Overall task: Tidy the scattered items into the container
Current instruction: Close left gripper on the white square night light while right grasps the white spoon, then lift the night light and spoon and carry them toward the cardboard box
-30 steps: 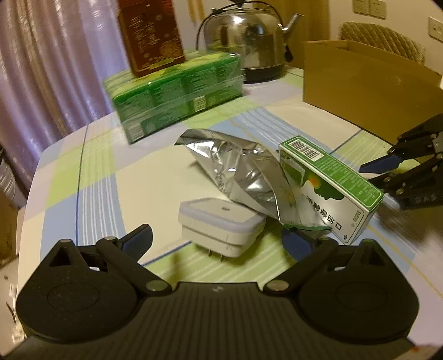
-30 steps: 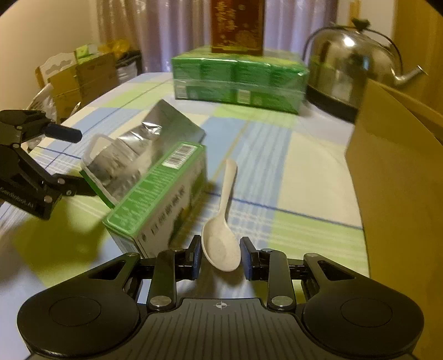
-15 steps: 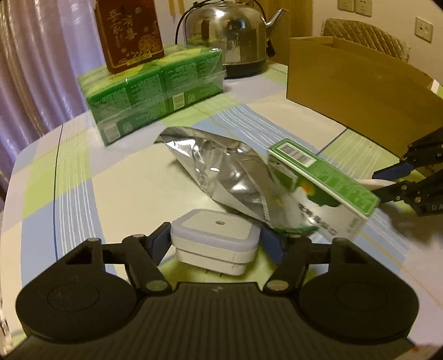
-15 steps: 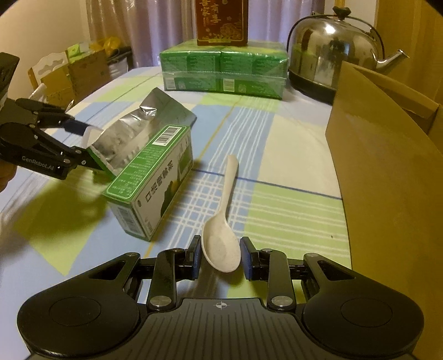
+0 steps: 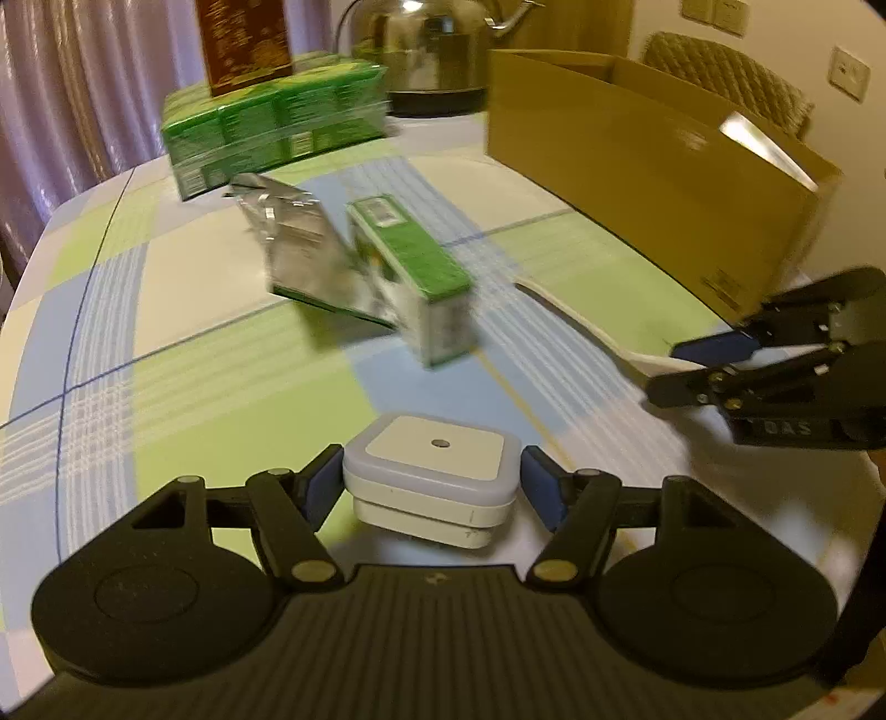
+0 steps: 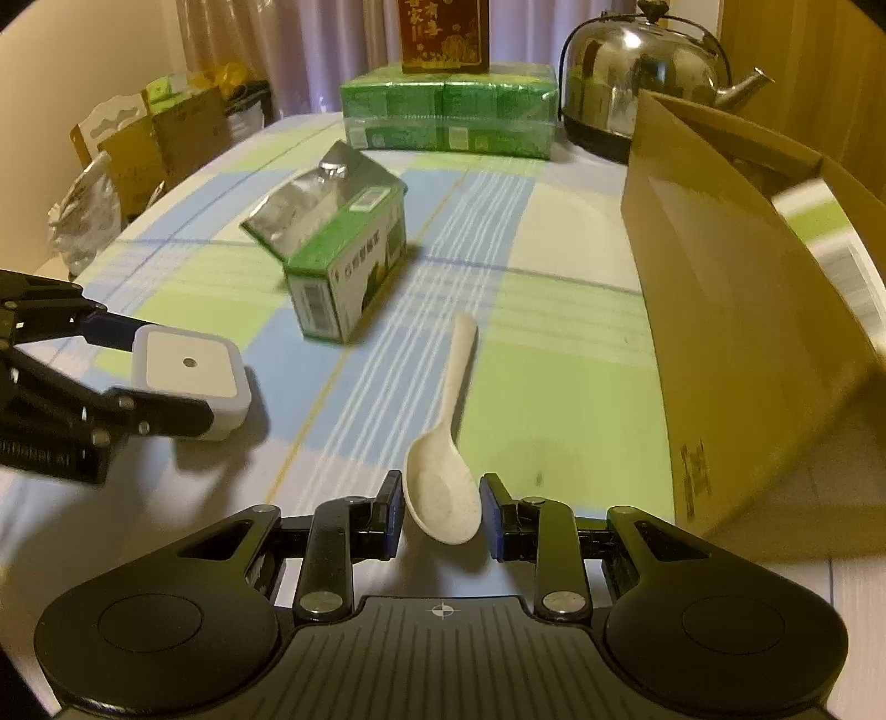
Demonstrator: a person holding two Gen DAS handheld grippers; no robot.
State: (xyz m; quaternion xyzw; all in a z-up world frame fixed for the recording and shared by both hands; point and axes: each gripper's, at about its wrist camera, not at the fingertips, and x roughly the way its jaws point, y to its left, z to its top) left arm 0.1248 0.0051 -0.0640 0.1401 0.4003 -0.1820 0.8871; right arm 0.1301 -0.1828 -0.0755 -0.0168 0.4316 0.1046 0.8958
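My left gripper (image 5: 432, 487) is shut on a white square plug-in device (image 5: 434, 462), held just above the checked tablecloth; the right wrist view shows it too (image 6: 188, 371). A pale spoon (image 6: 443, 498) sits by its bowl in my shut right gripper (image 6: 440, 512), handle pointing away. The left wrist view has that gripper (image 5: 714, 360) near the cardboard box (image 5: 637, 166). The open box (image 6: 720, 332) stands just right of the spoon. A green carton (image 6: 343, 271) and a silver foil pouch (image 6: 310, 199) lie together mid-table.
At the far end stand a wrapped green multipack (image 6: 448, 119) with a dark red box (image 6: 443, 33) on top, and a steel kettle (image 6: 637, 83). Cartons and bags (image 6: 149, 144) sit beyond the table's left edge. A woven chair (image 5: 725, 77) stands behind the cardboard box.
My left gripper closed on the white device and drew it back from the pouch and carton. The right gripper kept the spoon and pulled back a little.
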